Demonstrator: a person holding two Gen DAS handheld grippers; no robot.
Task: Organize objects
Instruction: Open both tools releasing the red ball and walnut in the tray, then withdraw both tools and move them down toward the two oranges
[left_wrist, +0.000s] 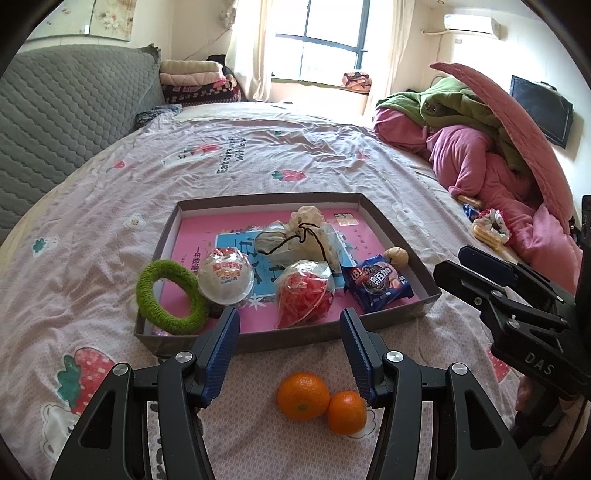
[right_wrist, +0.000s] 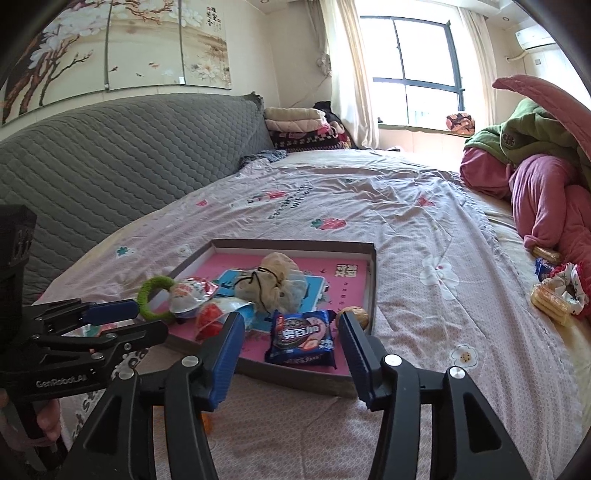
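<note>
while the left gripper (left_wrist: 290, 338) hung spread wide and empty over the bedsheet (left_wrist: 110, 206), only its own camera caught the two tangerines (left_wrist: 319, 402) touching each other between its fingers, just in front of the cardboard tray (left_wrist: 395, 317). the right gripper (right_wrist: 291, 345) was likewise released, gripping nothing, near the tray's front wall. inside lay a blue cookie packet (right_wrist: 303, 338), a red-filled bag (left_wrist: 304, 293), a white wrapped ball (left_wrist: 226, 275), a green knitted ring (left_wrist: 168, 297), a walnut (left_wrist: 396, 256) and a drawstring pouch (left_wrist: 299, 240). the right view alone showed the flower painting (right_wrist: 110, 48) above the grey headboard (right_wrist: 110, 155).
</note>
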